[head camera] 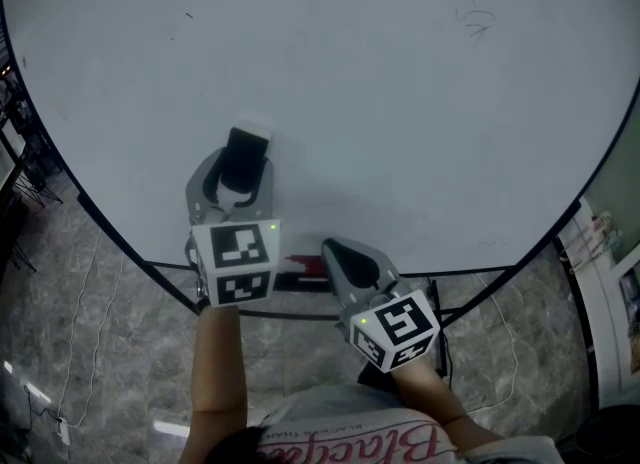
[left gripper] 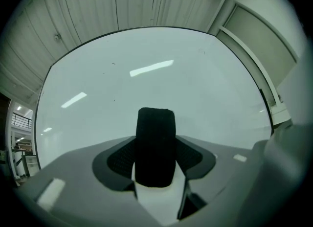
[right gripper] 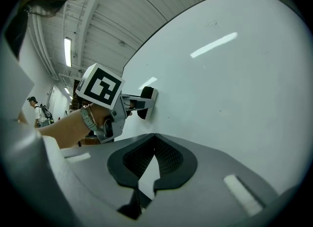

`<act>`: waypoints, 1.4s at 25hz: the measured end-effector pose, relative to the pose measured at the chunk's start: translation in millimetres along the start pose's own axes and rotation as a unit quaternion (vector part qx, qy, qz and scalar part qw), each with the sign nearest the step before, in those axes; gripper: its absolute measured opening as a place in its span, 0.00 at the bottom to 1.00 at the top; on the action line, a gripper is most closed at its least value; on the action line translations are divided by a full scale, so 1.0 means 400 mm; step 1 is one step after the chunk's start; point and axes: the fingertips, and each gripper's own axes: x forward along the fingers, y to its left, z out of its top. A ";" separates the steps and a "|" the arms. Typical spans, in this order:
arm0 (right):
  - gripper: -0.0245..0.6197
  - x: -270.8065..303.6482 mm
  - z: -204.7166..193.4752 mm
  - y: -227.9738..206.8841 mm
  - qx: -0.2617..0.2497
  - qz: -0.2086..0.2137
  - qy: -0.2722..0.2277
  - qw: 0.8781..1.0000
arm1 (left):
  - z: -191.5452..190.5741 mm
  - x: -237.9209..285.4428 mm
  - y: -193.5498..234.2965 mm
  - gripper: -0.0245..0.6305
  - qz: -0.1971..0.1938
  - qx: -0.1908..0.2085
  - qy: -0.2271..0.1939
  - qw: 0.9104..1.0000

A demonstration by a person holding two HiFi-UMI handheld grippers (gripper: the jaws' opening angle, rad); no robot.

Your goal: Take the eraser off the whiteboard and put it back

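Observation:
The black eraser (head camera: 247,147) sits between the jaws of my left gripper (head camera: 245,160), which is shut on it and holds it in front of the whiteboard (head camera: 400,102). In the left gripper view the eraser (left gripper: 155,128) stands upright and fills the gap of the left gripper (left gripper: 155,144). From the right gripper view the eraser (right gripper: 147,99) has its far end at the board's surface; I cannot tell if it touches. My right gripper (head camera: 334,249) hangs near the board's lower edge, shut and empty, its tips meeting (right gripper: 154,137).
Faint scribbles (head camera: 475,22) mark the board's upper right. A red object (head camera: 300,268) lies on the ledge under the board, between the grippers. Marble floor with cables (head camera: 60,352) lies below left. A person (right gripper: 33,104) stands far off.

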 end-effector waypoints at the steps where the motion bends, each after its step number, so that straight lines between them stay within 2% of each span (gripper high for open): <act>1: 0.04 -0.001 0.000 -0.003 0.001 -0.001 0.000 1.000 | 0.000 0.000 -0.001 0.39 0.001 0.000 -0.001 1.000; 7: 0.04 0.000 0.001 0.004 -0.003 0.003 0.001 1.000 | 0.000 0.000 -0.003 0.40 -0.007 -0.001 -0.006 1.000; 14: 0.04 -0.001 0.004 0.020 -0.008 0.009 0.003 1.000 | 0.010 -0.004 -0.005 0.50 -0.008 0.002 -0.014 1.000; 18: 0.04 -0.009 0.005 0.016 -0.009 0.007 0.004 1.000 | -0.001 -0.020 -0.010 0.52 -0.008 -0.003 -0.010 1.000; 21: 0.04 -0.014 0.004 0.018 -0.010 0.008 0.004 1.000 | -0.023 -0.043 -0.018 0.52 -0.009 -0.020 -0.006 1.000; 25: 0.04 -0.017 -0.001 0.026 -0.011 0.013 0.006 1.000 | -0.054 -0.084 -0.039 0.51 -0.019 -0.070 -0.006 0.997; 28: 0.04 -0.018 -0.008 0.036 -0.013 0.018 0.008 1.000 | -0.087 -0.120 -0.058 0.46 -0.028 -0.103 0.000 0.994; 35: 0.04 -0.023 -0.017 0.049 -0.016 0.026 0.012 0.999 | -0.165 -0.178 -0.083 0.17 -0.016 -0.145 0.015 0.989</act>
